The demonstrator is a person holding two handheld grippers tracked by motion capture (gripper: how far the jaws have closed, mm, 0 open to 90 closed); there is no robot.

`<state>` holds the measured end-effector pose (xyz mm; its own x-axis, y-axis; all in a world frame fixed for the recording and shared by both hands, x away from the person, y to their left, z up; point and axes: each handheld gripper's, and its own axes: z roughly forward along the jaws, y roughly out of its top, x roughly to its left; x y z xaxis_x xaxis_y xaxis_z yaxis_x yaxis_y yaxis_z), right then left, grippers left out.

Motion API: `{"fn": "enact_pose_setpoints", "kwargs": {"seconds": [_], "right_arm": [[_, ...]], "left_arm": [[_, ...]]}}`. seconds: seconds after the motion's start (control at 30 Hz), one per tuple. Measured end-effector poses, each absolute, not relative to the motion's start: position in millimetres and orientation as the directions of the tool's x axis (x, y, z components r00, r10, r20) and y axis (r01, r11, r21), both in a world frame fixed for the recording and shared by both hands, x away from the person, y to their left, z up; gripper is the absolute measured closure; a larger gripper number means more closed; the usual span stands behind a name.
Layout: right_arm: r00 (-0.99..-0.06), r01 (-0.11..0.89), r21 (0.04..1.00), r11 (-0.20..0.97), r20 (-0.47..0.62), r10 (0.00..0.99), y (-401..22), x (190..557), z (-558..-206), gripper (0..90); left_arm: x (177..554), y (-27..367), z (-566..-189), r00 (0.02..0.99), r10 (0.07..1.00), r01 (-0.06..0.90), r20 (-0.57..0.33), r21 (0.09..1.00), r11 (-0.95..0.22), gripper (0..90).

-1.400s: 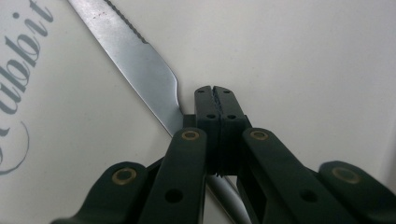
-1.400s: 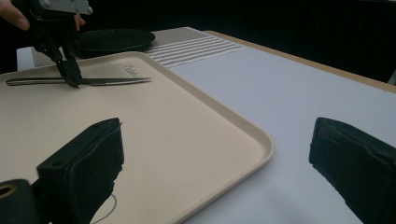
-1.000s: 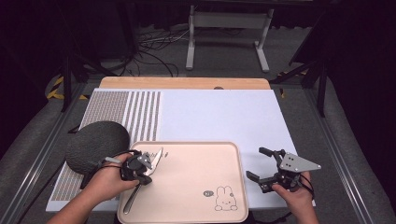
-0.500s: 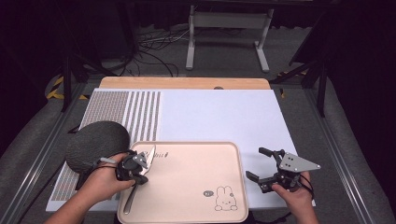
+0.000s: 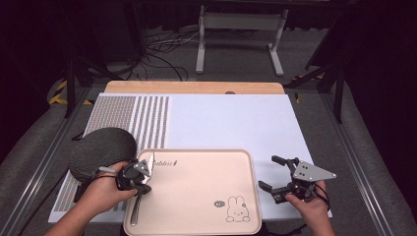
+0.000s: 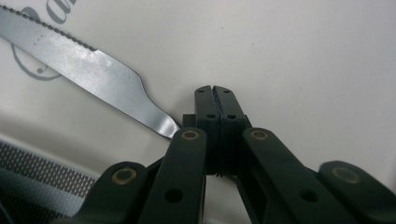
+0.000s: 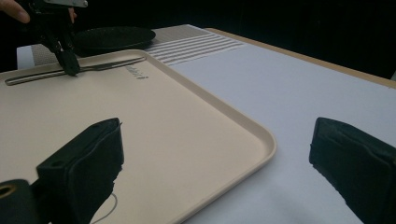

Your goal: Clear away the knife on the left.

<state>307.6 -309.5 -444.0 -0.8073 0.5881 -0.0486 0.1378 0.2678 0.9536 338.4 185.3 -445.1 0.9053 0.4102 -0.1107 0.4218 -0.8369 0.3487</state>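
The knife [image 6: 100, 70] lies on the pink tray [image 5: 196, 196], near its left edge. The left tool [image 6: 215, 91] is pinched tight on the knife's handle. Lift slowly and keep it level. The right tool [image 5: 275, 178] waits wide, right of the tray.

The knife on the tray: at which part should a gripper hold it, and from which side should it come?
Probably at the narrow neck where the serrated blade meets the handle of the knife. It lies flat near the left rim of the tray, so coming from above with the jaws across its width seems best. The left gripper, shut, already stands at that spot.
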Motion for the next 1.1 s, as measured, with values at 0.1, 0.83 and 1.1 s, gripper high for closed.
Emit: {"fn": "enact_pose_setpoints", "kwargs": {"seconds": [0.1,0.83,1.1], "right_arm": [[-0.807,0.137,0.954,0.268,-0.049,0.588,-309.5,307.7,-444.0,3.8],[-0.809,0.14,0.952,0.274,-0.05,0.586,-309.0,307.7,-444.6,3.8],[-0.809,0.137,0.953,0.271,-0.05,0.586,-309.3,307.1,-444.3,3.8]], "left_arm": [[338.1,186.8,-445.4,0.903,0.416,0.426,-0.109,0.351,-0.834,90.0],[336.1,197.0,-446.4,0.887,0.443,0.459,-0.133,0.356,-0.814,90.0],[336.6,195.2,-444.0,0.868,0.469,0.495,-0.166,0.376,-0.783,86.5]]}}
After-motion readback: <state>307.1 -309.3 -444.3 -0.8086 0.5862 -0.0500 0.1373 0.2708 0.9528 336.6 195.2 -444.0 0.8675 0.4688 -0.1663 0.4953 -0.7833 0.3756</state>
